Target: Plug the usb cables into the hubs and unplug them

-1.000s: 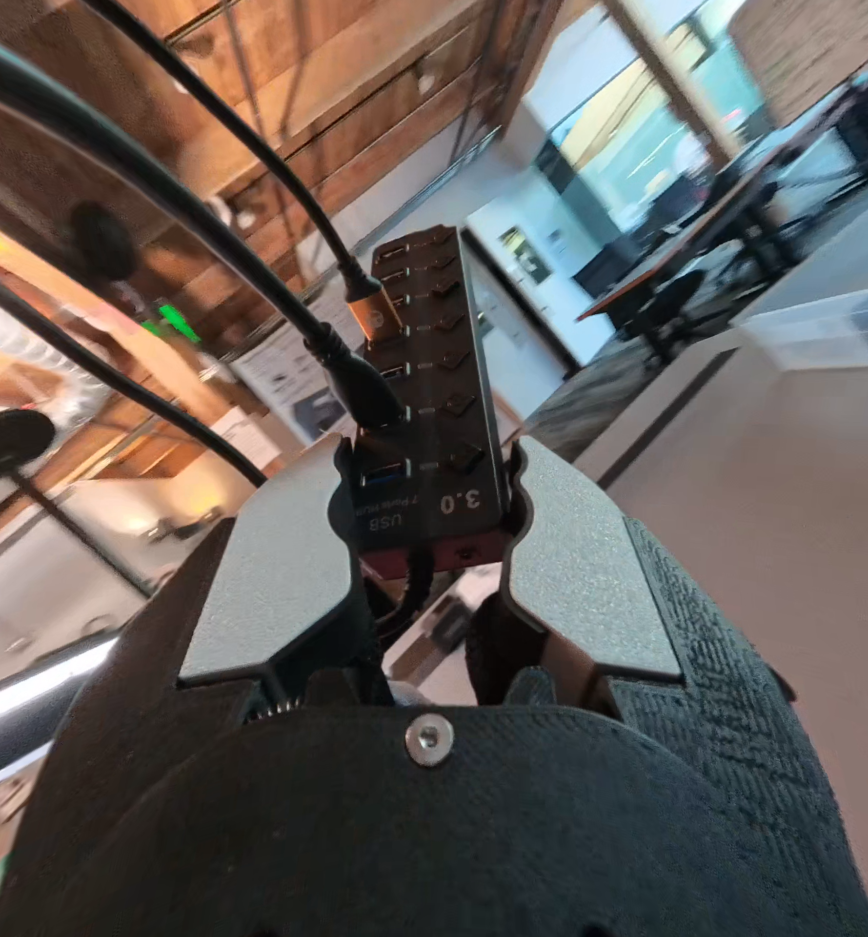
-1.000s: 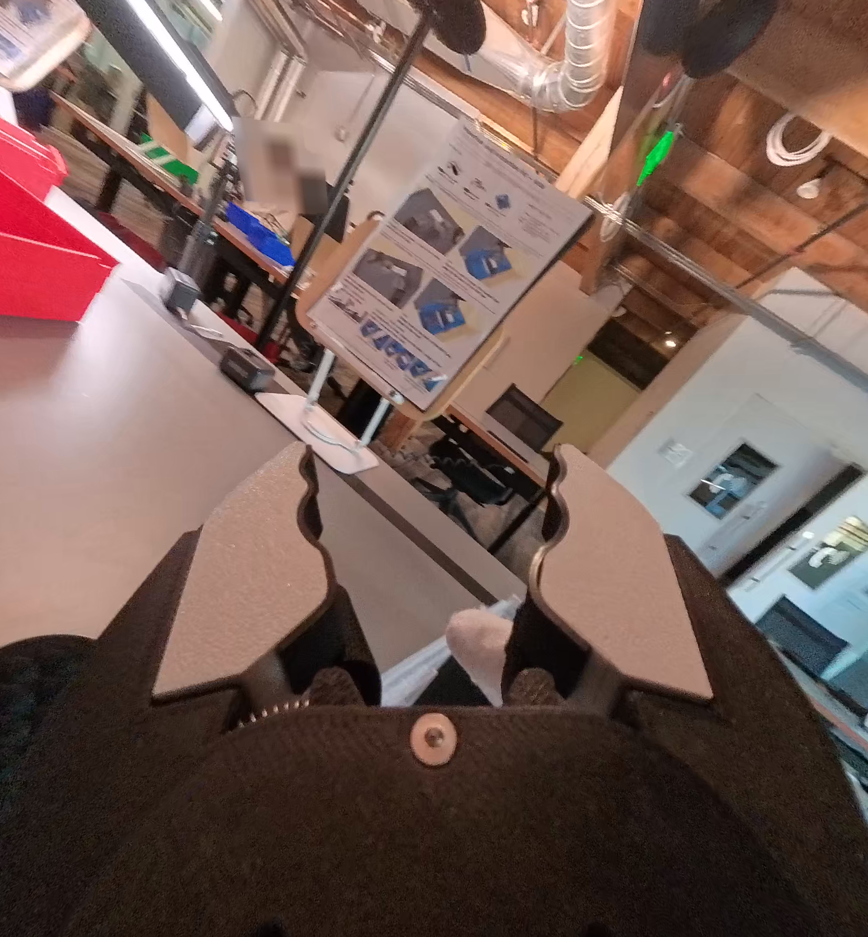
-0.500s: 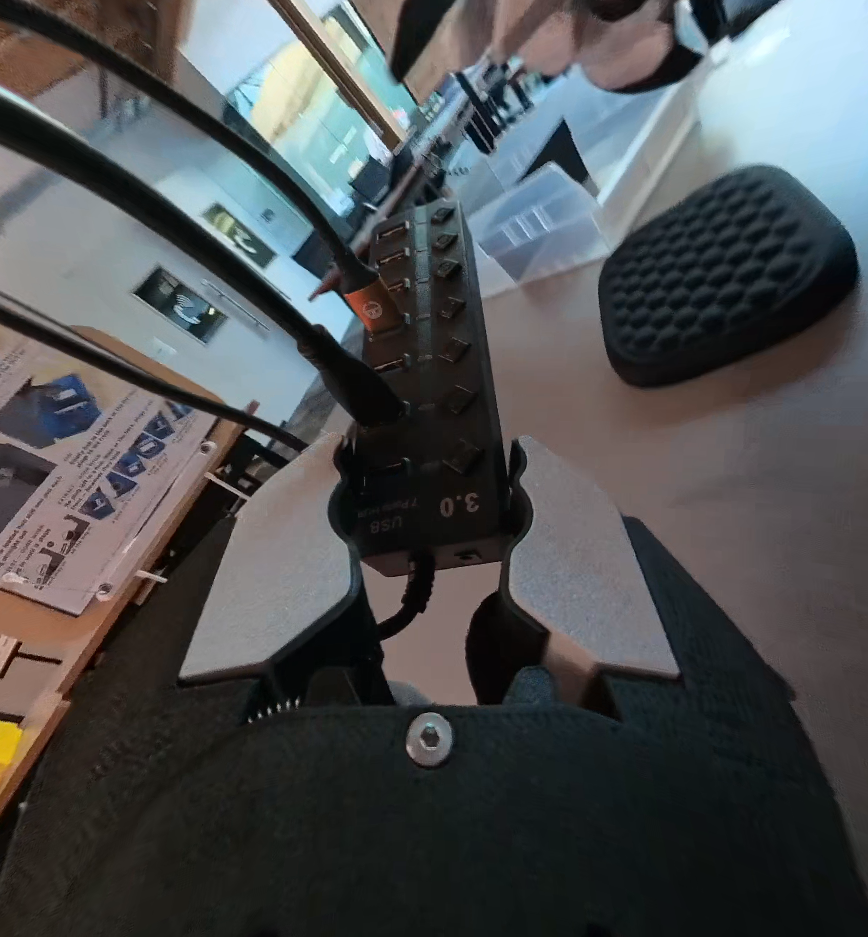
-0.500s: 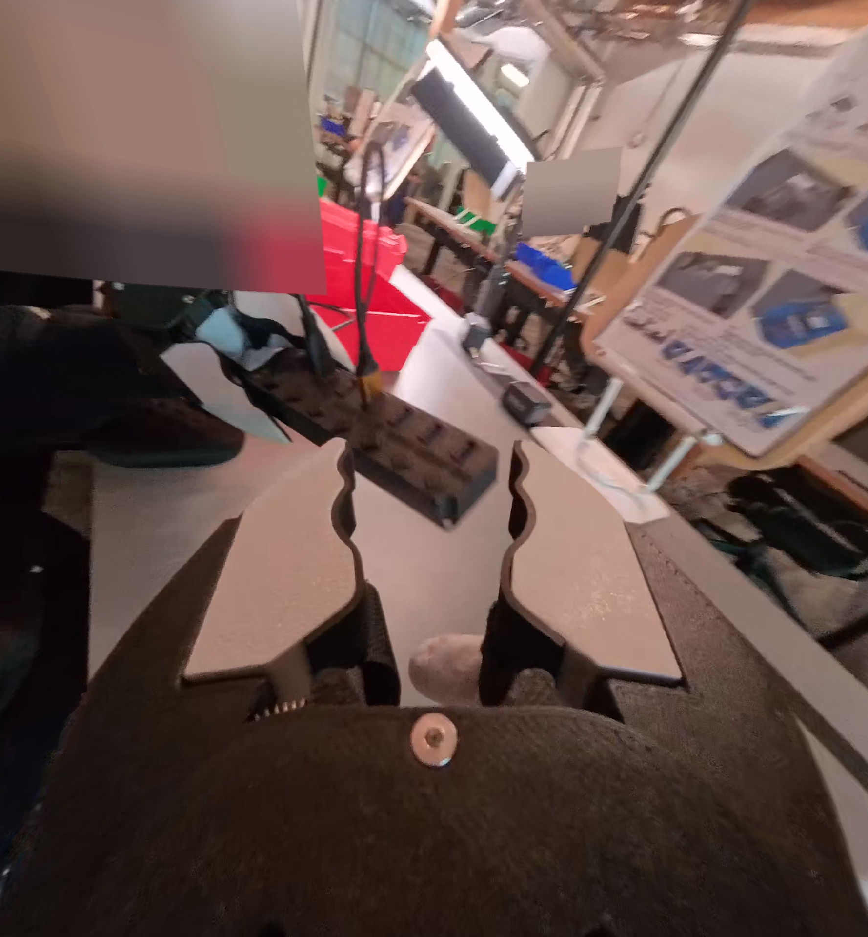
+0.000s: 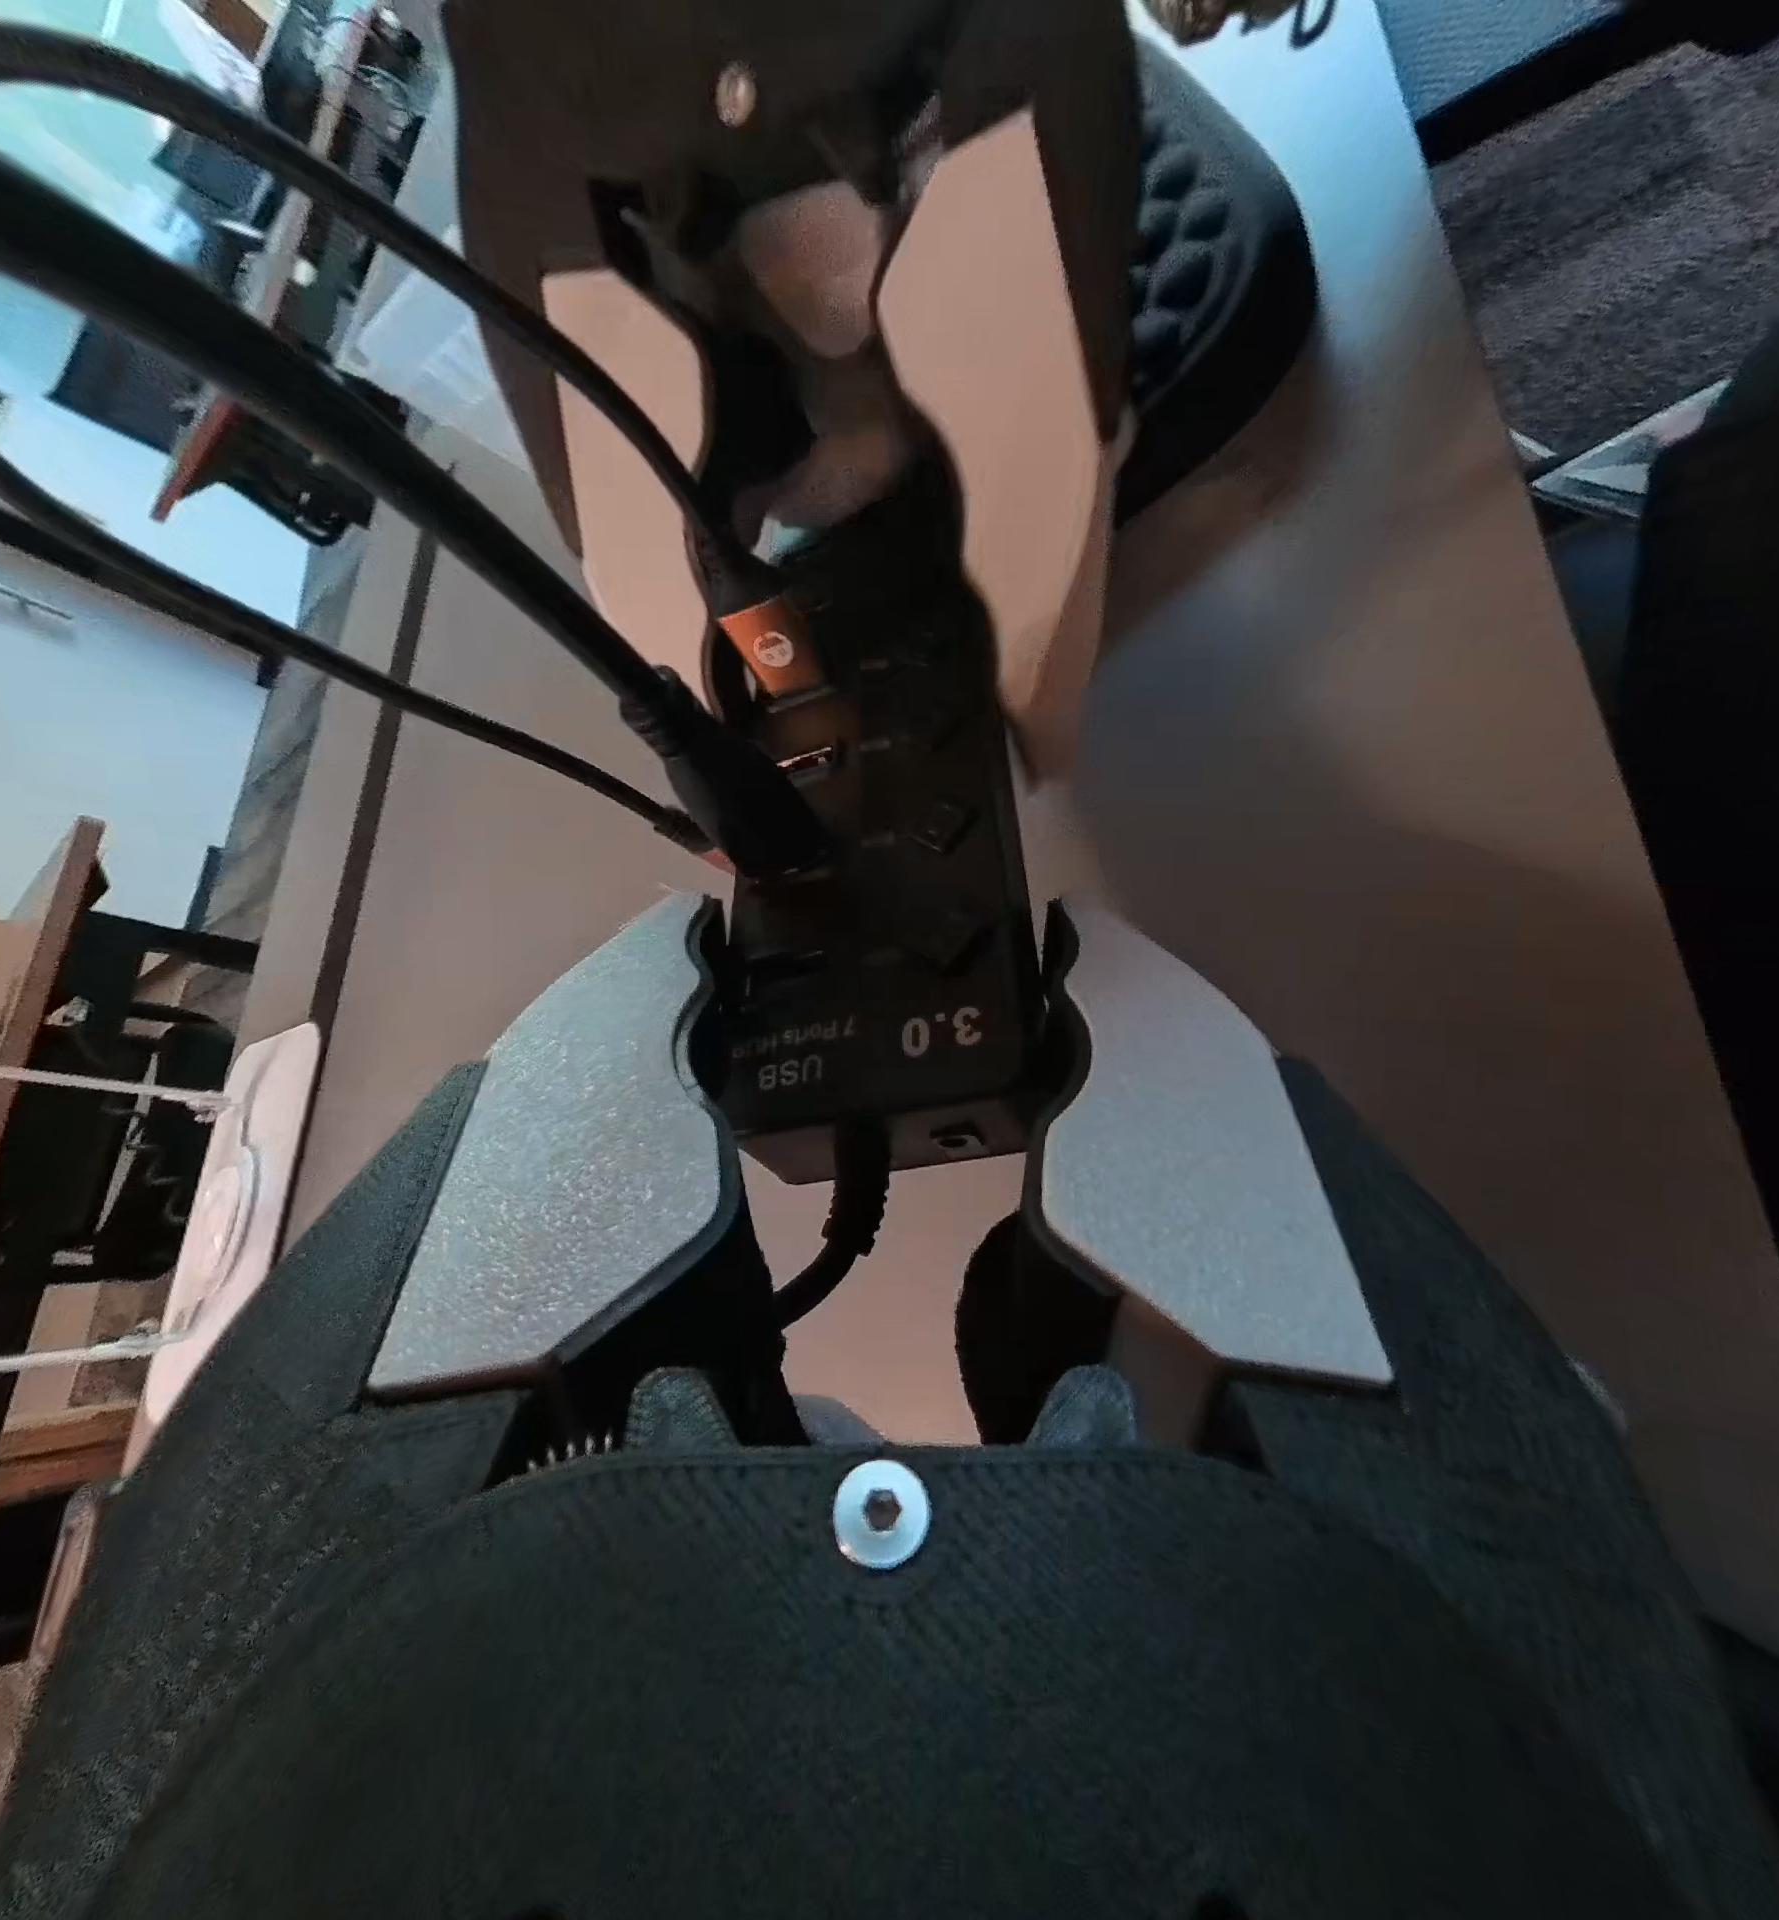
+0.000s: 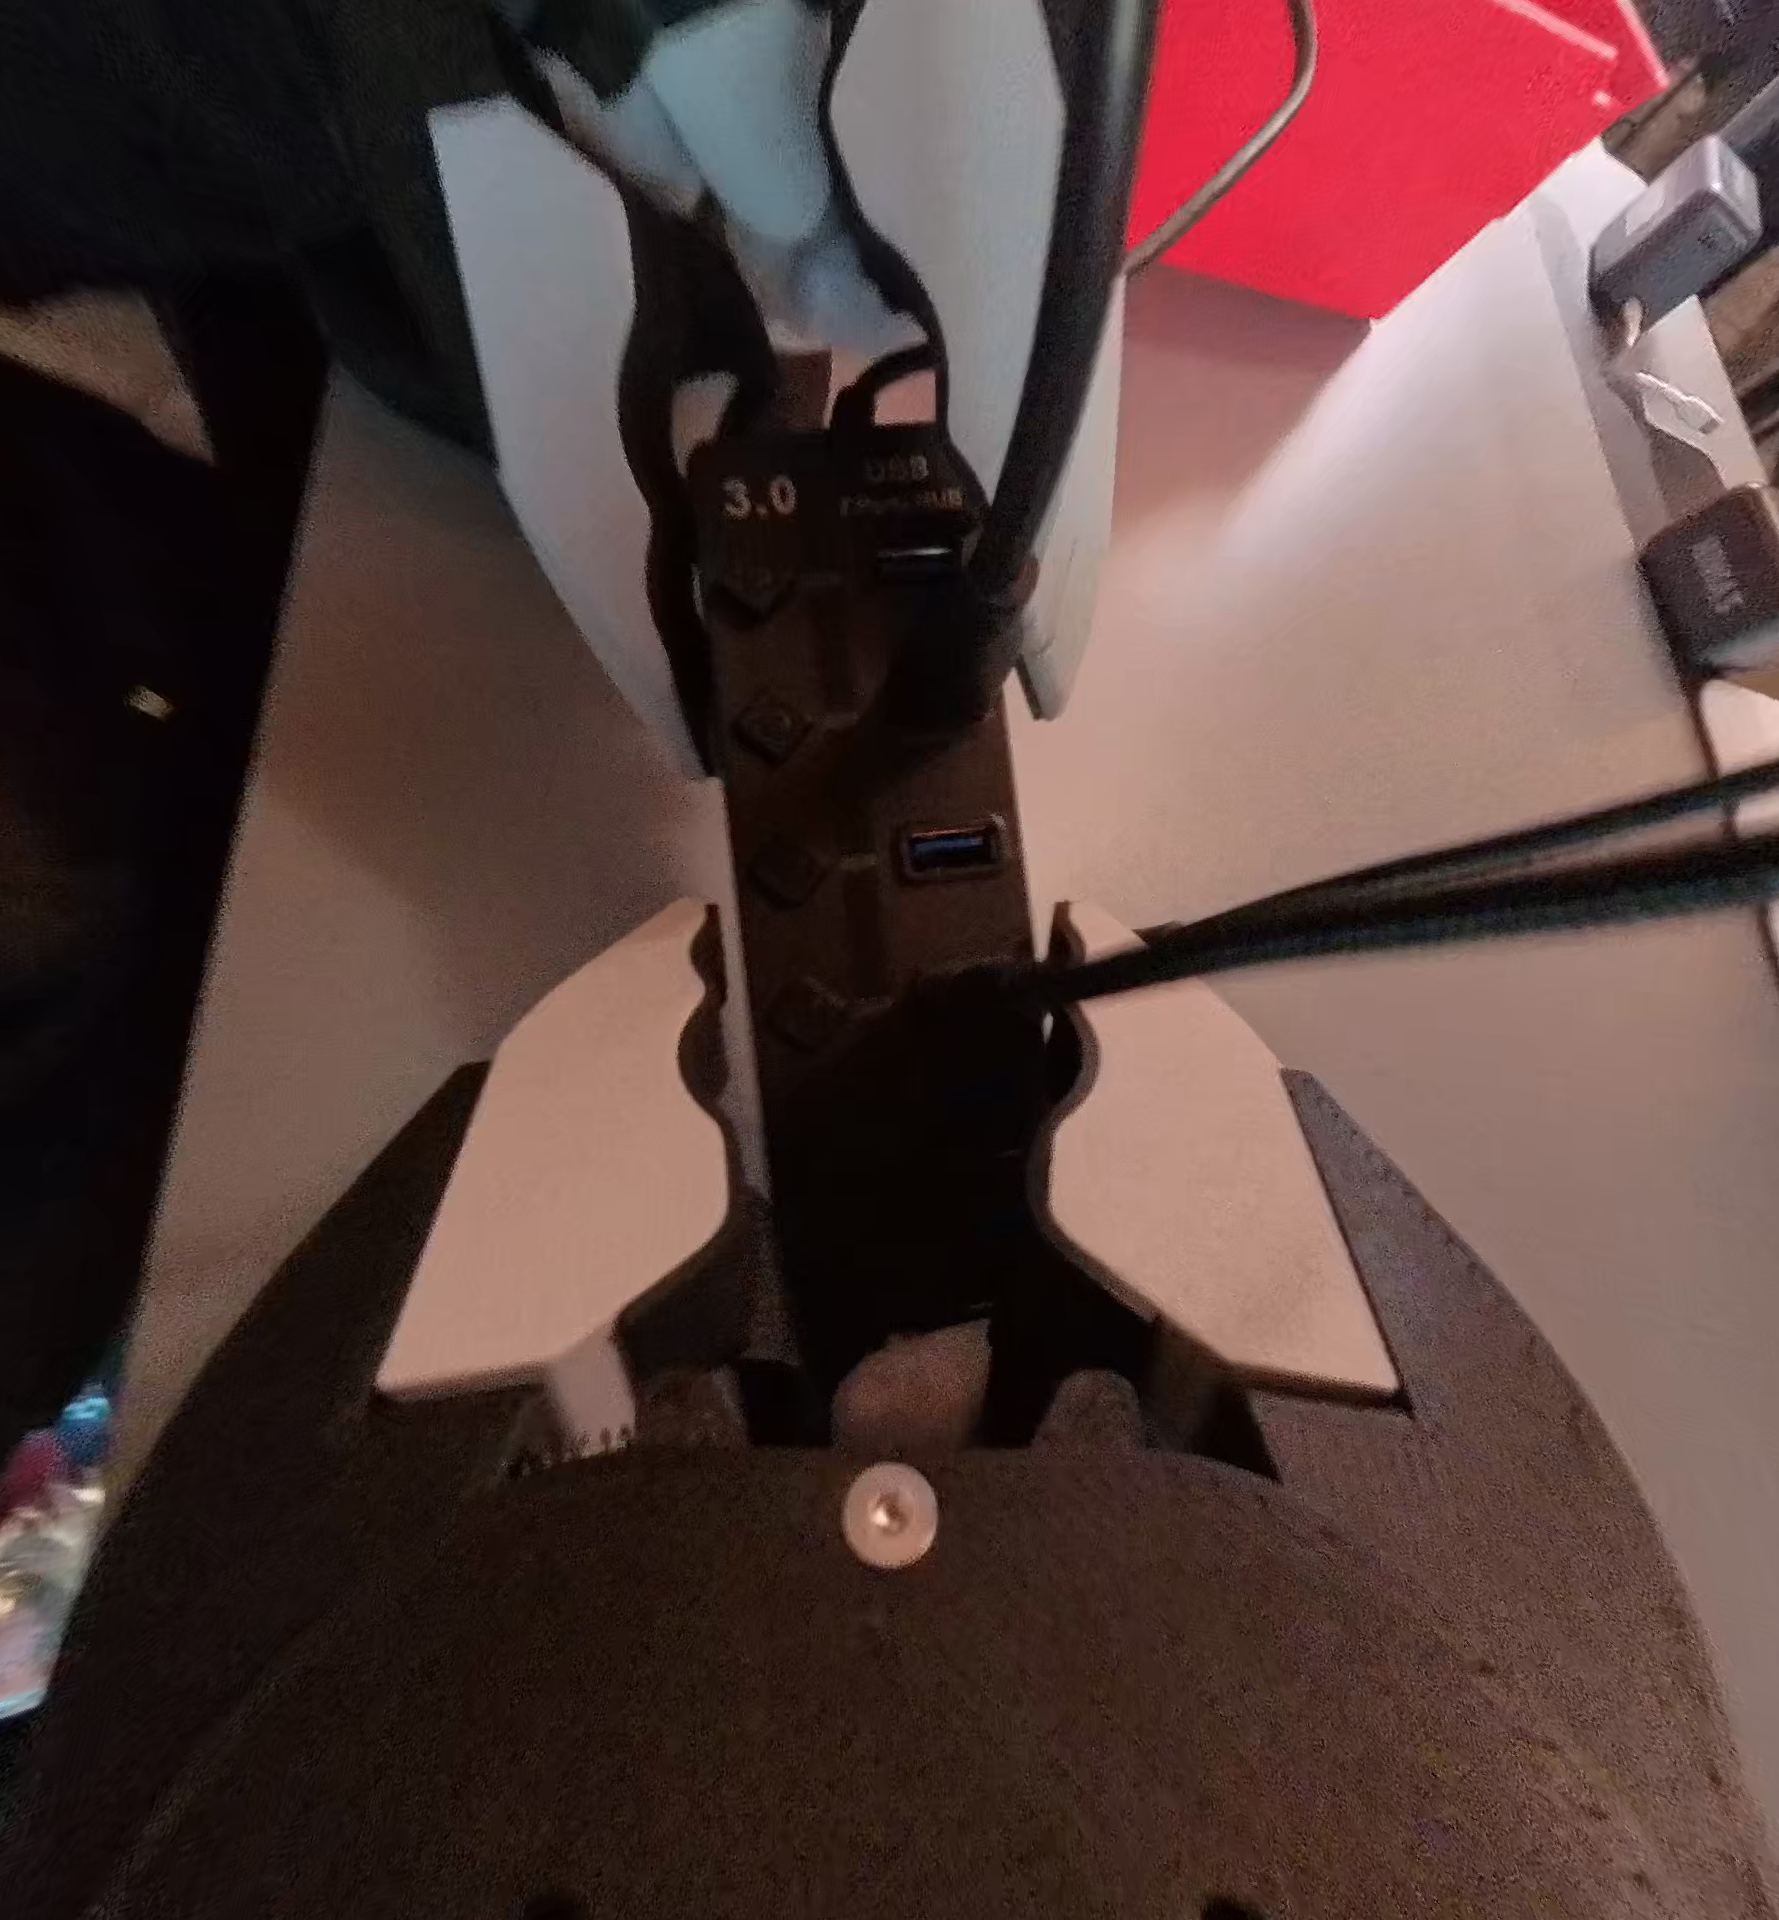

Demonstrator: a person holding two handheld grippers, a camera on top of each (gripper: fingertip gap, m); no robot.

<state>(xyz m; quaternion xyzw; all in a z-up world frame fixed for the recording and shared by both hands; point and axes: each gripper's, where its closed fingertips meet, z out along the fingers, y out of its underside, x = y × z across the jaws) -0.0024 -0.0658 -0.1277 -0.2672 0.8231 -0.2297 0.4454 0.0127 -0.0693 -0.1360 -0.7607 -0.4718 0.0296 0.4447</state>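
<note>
Now the hub [image 5: 900, 914], a long black matte bar, is gripped at both ends: left tongs [image 5: 877, 1023] clench its labelled end, right tongs [image 6: 890, 1023] clench the far end. An orange plug [image 5: 769, 649] and black cables [image 5: 272, 384] leave toward 10 o'clock. Only the right view shows a red bin [image 6: 1384, 135] at 1 o'clock on the smooth counter [image 6: 1384, 831]; only the left shows a dimpled black pad [image 5: 1217, 260].

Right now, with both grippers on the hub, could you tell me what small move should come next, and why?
Probably release the right gripper and shift it onto the orange plug: the left gripper already clamps the hub, and two cables remain plugged in.
</note>
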